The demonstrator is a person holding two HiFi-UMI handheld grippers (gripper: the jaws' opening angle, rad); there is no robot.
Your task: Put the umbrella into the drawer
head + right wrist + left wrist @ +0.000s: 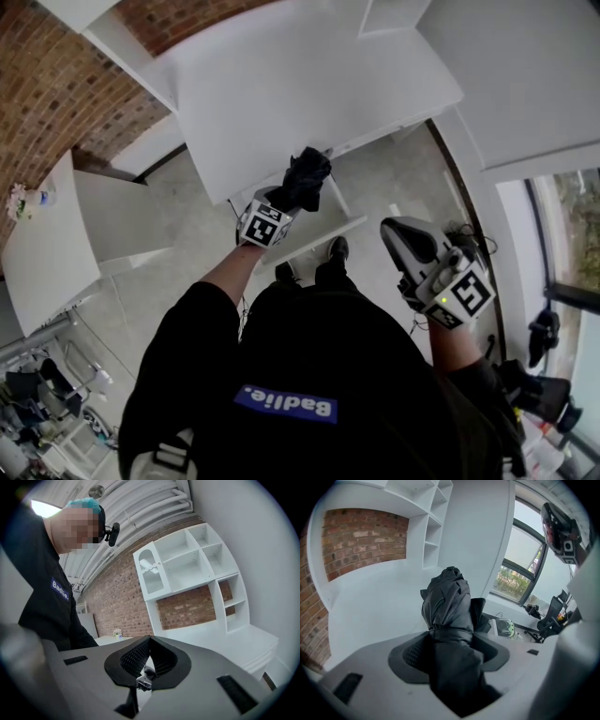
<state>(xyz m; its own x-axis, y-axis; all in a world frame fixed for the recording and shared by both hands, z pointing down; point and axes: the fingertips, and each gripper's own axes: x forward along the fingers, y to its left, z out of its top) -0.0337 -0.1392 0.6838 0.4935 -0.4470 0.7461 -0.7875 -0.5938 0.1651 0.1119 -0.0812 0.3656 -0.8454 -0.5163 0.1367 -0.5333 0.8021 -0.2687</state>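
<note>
A folded black umbrella (310, 172) stands out of my left gripper (298, 194), which is shut on it near the front edge of a white counter (300, 84). In the left gripper view the umbrella (447, 604) fills the gap between the dark pads (412, 653) and rises past them, its strap wrapped round the bundle. Just below the counter edge a white panel (314, 234) sticks out toward me; I cannot tell whether it is a drawer. My right gripper (398, 234) hangs apart at the right, shut and empty, and its pads (161, 656) meet at the tip.
A white table (47, 244) with a small flower pot (21, 199) stands at the left below a brick wall (56, 84). A window (572, 244) runs along the right. A white shelf unit (187, 569) rises above the counter. My shoes (337, 248) stand under the panel.
</note>
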